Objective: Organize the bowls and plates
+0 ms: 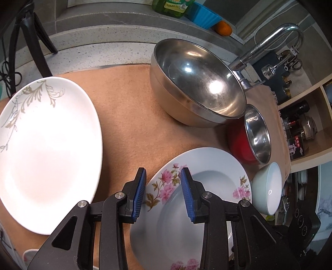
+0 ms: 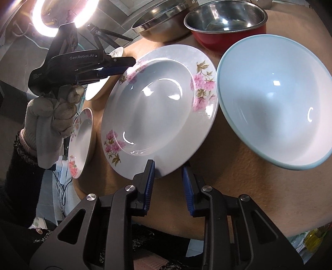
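The pink-flowered plate (image 2: 157, 108) is lying flat on the tan surface (image 2: 228, 182), just beside the pale blue bowl (image 2: 276, 103). The right claw (image 2: 168, 182) is hovering open at its near rim, holding nothing. The left claw (image 1: 162, 193) is standing open over its far rim, empty. A white plate (image 1: 47, 153) and steel bowl (image 1: 197, 83) are sitting well apart.

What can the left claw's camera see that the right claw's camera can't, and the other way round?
Only the left view shows the white leaf-patterned plate whole, the faucet and the orange. Only the right view shows the ring light, the gloved hand holding the left claw, and a small floral plate. Both show the pink-flowered deep plate, the pale blue bowl, the red bowl and the big steel bowl.
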`<state>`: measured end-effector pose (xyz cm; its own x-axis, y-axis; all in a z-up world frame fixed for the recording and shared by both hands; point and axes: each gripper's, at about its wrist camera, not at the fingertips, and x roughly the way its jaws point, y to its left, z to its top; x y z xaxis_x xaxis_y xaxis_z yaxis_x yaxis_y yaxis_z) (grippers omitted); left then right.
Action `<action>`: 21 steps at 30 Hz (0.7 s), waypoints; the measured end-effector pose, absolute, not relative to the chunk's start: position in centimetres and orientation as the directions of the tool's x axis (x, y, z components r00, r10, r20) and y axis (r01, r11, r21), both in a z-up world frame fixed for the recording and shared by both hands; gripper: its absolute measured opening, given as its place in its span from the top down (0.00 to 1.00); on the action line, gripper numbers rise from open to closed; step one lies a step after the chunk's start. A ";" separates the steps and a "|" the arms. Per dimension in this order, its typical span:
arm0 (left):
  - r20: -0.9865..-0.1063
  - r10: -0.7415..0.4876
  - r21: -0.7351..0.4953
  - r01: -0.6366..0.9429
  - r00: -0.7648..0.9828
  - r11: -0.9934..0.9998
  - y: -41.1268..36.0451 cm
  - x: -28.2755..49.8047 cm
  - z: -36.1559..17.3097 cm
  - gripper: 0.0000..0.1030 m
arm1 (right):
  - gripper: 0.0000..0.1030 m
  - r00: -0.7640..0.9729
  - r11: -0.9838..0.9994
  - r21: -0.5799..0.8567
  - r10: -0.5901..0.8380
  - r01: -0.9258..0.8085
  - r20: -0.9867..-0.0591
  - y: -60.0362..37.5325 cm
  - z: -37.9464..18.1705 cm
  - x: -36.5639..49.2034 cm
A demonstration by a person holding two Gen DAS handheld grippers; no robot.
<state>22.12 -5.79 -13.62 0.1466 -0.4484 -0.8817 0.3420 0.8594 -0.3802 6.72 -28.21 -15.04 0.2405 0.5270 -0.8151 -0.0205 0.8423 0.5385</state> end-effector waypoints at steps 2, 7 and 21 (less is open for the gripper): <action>-0.883 -0.448 -0.381 0.342 0.139 0.859 -5.9 22.3 -13.8 0.69 | 0.73 0.243 0.845 0.535 0.523 -0.021 -0.817 -28.1 -15.0 6.7; -0.881 -0.457 -0.396 0.339 0.123 0.853 -5.6 22.5 -13.9 0.73 | 0.74 0.245 0.846 0.532 0.520 -0.016 -0.819 -27.9 -15.1 6.9; -0.891 -0.432 -0.362 0.352 0.143 0.863 -5.1 21.3 -13.5 0.74 | 0.73 0.232 0.858 0.514 0.505 -0.025 -0.832 -28.3 -15.1 7.4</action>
<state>21.26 -5.10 -13.50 0.1432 -0.4315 -0.8907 0.3523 0.8632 -0.3616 7.35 -28.34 -15.09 0.2321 0.5046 -0.8316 -0.0247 0.8577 0.5136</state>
